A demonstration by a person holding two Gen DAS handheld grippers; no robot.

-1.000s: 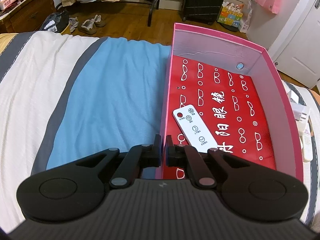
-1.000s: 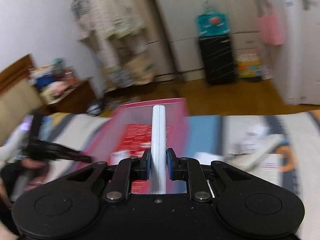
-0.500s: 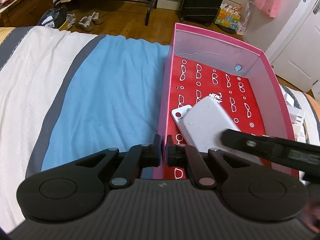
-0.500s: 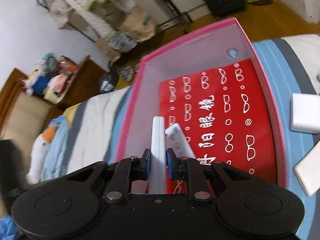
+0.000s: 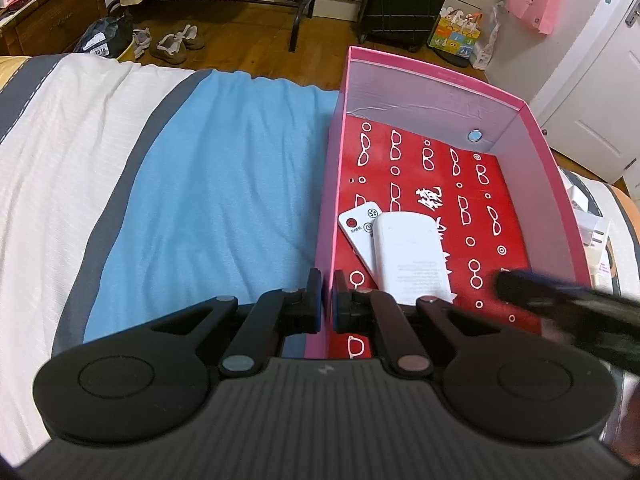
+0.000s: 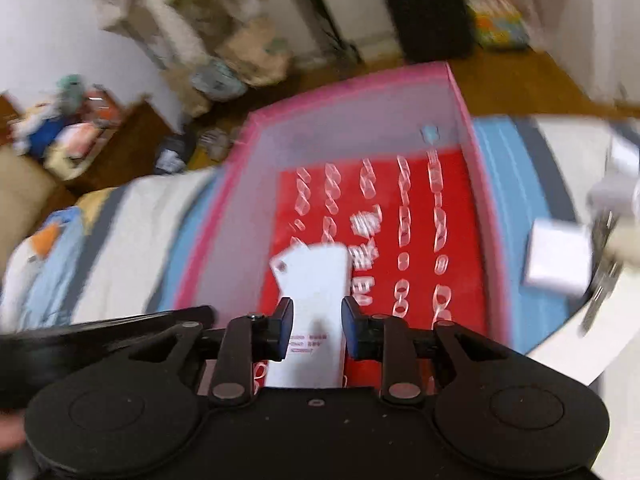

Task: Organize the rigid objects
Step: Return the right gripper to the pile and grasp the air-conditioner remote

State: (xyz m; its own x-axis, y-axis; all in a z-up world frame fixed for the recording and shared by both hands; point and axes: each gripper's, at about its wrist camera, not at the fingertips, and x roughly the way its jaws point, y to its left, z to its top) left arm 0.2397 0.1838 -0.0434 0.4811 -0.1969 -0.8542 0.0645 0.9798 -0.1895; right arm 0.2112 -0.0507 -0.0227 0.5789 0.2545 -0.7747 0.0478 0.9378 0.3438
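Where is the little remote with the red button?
In the left wrist view, the remote lies in the pink box, near its left wall, partly under a white device.

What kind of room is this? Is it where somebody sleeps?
Most likely a bedroom. A bed with a striped blue, grey and white cover fills the view, a black suitcase stands by the wall, and shoes lie on the wooden floor.

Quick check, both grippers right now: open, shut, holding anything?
Left gripper: shut on the pink box wall.
Right gripper: jaws opening, clear of the white device lying between them.
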